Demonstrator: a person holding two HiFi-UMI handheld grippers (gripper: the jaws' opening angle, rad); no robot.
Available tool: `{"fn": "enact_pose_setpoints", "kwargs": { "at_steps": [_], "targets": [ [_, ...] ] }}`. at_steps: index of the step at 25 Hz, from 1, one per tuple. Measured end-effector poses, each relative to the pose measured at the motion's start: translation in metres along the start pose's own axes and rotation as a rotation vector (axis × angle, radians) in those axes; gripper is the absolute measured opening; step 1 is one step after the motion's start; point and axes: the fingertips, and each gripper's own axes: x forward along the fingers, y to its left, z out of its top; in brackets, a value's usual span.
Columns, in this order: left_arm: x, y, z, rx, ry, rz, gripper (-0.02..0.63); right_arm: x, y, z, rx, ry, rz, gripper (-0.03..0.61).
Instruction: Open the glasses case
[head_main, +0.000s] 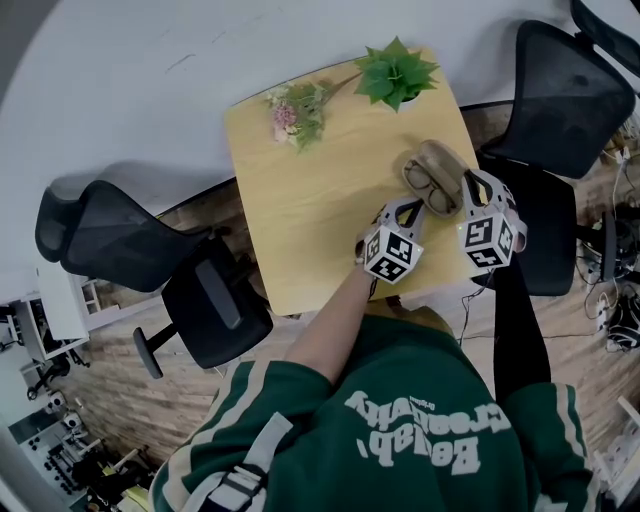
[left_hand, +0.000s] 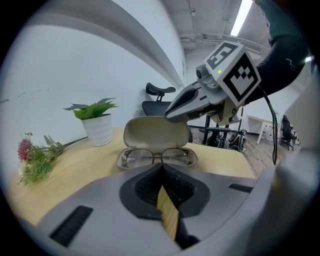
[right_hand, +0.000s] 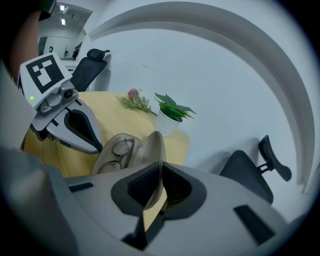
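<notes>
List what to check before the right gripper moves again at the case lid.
1. Beige oval glasses case open, lid raised upright: ok.
2. Thin-framed glasses lying in the case's lower half: ok.
3. Right gripper jaws closed on the lid's edge: ok.
4. Left gripper jaws together, empty, short of the case: ok.
5. Case base held steady on the light wooden table: not ok, nothing holds it.
6. Hinge at its full stop: cannot tell.
</notes>
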Motion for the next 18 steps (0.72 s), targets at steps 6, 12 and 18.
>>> {"fn": "enact_pose_setpoints", "kwargs": {
  "at_steps": [6, 12, 18],
  "targets": [
    [0.0, 0.0, 0.001, -0.002, -0.001, -0.001, 0.014, 0.014, -0.011, -0.011, 0.008, 0.022, 0.008, 0.029],
    [0.0, -0.001, 0.001, -0.001, 0.009, -0.007, 0.014, 0.027, -0.018, -0.027, 0.015, 0.053, 0.023, 0.026],
    [-0.002, -0.002, 0.002, -0.003, 0.014, -0.005, 0.014, 0.041, -0.018, -0.042, 0.037, 0.079, 0.056, 0.026]
  ]
}}
